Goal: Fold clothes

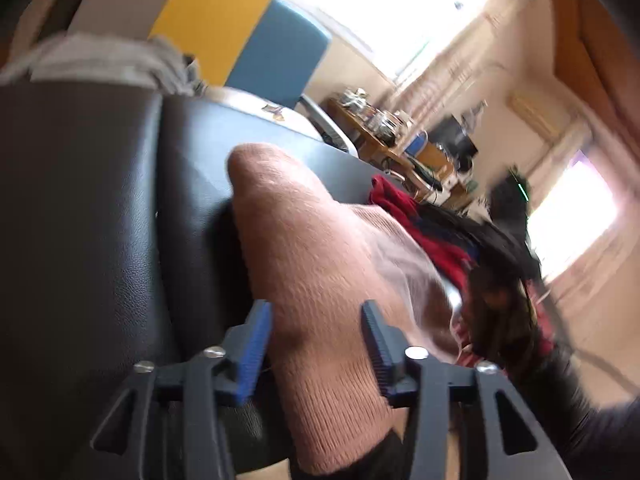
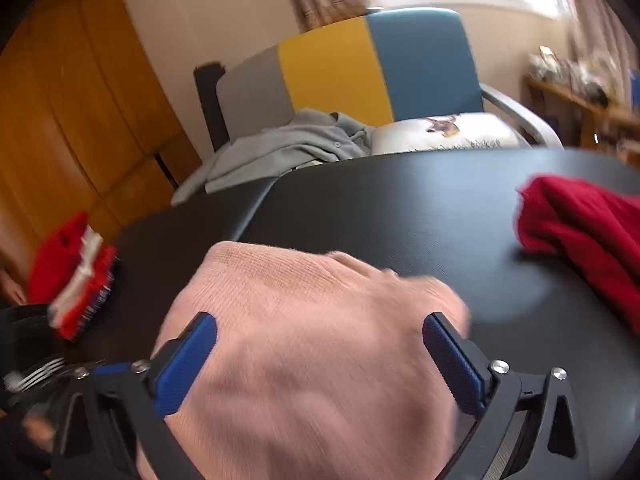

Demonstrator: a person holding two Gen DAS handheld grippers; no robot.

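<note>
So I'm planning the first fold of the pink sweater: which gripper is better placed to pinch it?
Probably the left gripper: its jaws stand closer together around a raised ridge of the pink sweater. The right gripper is spread wide over flatter knit, on the black table, so it has less to pinch.

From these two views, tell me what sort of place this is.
Probably a lived-in room at home, perhaps a living or bedroom. A grey, yellow and blue chair holds a printed cushion, there are wooden wardrobe doors, and a pink sweater lies on the black table.
</note>
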